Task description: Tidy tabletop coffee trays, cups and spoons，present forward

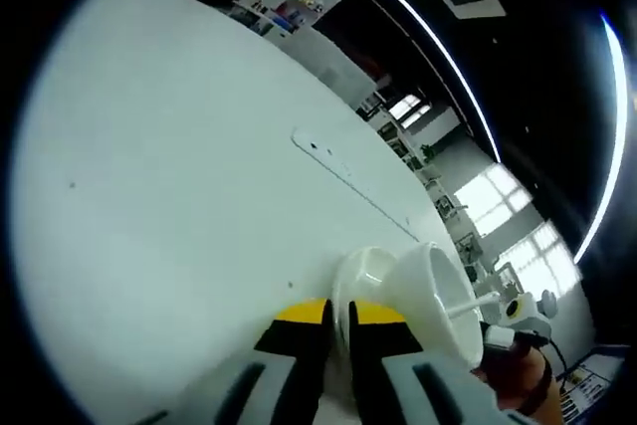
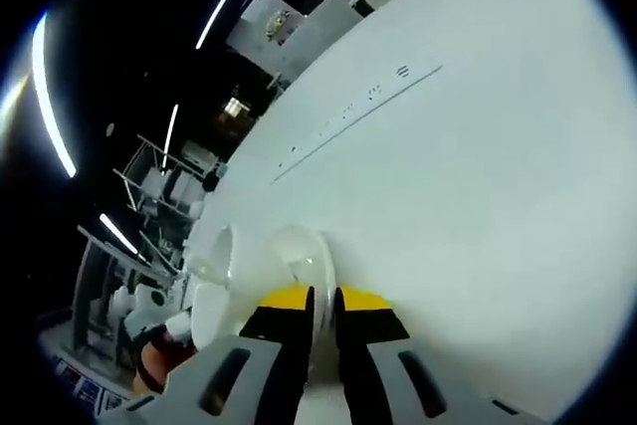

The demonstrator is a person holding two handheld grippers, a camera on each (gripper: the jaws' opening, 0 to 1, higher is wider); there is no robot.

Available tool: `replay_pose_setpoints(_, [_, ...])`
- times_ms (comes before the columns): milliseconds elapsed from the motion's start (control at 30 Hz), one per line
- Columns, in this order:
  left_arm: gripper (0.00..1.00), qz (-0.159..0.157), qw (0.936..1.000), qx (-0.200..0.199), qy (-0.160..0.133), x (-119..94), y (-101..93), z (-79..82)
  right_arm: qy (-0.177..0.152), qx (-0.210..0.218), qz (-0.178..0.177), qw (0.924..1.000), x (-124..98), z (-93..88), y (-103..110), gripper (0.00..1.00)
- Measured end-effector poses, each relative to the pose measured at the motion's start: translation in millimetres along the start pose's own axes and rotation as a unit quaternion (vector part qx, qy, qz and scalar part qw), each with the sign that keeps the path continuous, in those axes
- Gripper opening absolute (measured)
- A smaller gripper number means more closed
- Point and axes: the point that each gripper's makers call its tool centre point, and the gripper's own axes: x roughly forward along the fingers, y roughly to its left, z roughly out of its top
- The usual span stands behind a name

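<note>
In the left gripper view we see our left gripper (image 1: pixel 338 337) pinched nearly closed on the rim of a white saucer (image 1: pixel 360 281) beside a white cup (image 1: pixel 435 296) — over the white table (image 1: pixel 179 206). Our right gripper (image 2: pixel 321 330) likewise clamps a saucer's (image 2: pixel 299 266) edge.

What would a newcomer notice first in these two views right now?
Probably the white cup held tilted over the white table, its rim pinched by the left gripper at the bottom of the left gripper view. In the right gripper view, the right gripper is shut on a clear cup near the table's edge, another white cup beside it. Behind, bright ceiling light strips cut across a dark room.
</note>
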Motion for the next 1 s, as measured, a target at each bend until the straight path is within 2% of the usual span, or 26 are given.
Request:
replay_pose_setpoints(100, [0.11, 0.001, 0.9996, 0.020, -0.019, -2, 1.2, 1.9, -0.011, -0.010, -0.003, 0.9999, -6, -0.2, 2, 0.11])
replay_pose_setpoints(133, [0.10, 0.000, 0.9987, 0.033, -0.040, -3, 0.1, 6.3, -0.025, -0.006, -0.009, 0.9996, -9, 2.6, 1, 0.11])
replay_pose_setpoints(200, [0.11, 0.000, 0.9970, 0.055, -0.055, -7, -0.9, 7.8, -0.043, -0.012, -0.009, 0.9989, -14, 7.6, 3, 0.11])
replay_pose_setpoints(267, [0.11, 0.009, 0.9944, 0.076, -0.074, -13, -1.3, 10.0, -0.049, -0.018, -0.016, 0.9985, -16, 9.4, 2, 0.11])
replay_pose_setpoints(300, [0.11, 0.002, 0.9927, 0.087, -0.083, -16, -4.9, 10.9, -0.052, -0.022, -0.016, 0.9983, -18, 10.0, 2, 0.12])
replay_pose_setpoints(400, [0.11, 0.006, 0.9881, 0.117, -0.100, -28, -8.4, 13.6, -0.063, -0.025, -0.018, 0.9975, -24, 12.1, 1, 0.12])
replay_pose_setpoints(533, [0.11, 0.011, 0.9745, 0.175, -0.140, -46, -13.5, 24.1, -0.083, -0.042, -0.020, 0.9954, -37, 14.8, 2, 0.13])
replay_pose_setpoints(600, [0.11, 0.015, 0.9649, 0.203, -0.166, -58, -16.0, 32.0, -0.097, -0.051, -0.016, 0.9939, -45, 18.5, 5, 0.14])
replay_pose_setpoints(633, [0.11, 0.014, 0.9617, 0.214, -0.171, -61, -16.7, 34.6, -0.103, -0.057, -0.014, 0.9930, -49, 19.8, 7, 0.14])
replay_pose_setpoints(767, [0.11, 0.018, 0.9416, 0.273, -0.196, -84, -21.6, 44.3, -0.125, -0.087, -0.012, 0.9882, -71, 26.6, 10, 0.18])
replay_pose_setpoints(800, [0.11, 0.017, 0.9397, 0.278, -0.198, -88, -22.7, 44.7, -0.131, -0.100, -0.011, 0.9863, -78, 28.2, 11, 0.18])
replay_pose_setpoints(900, [0.11, -0.001, 0.9461, 0.246, -0.211, -109, -23.6, 48.3, -0.156, -0.118, 0.000, 0.9808, -100, 32.6, 17, 0.19])
replay_pose_setpoints(1000, [0.11, -0.001, 0.9415, 0.247, -0.229, -132, -20.2, 54.2, -0.169, -0.141, 0.000, 0.9754, -120, 31.8, 21, 0.20])
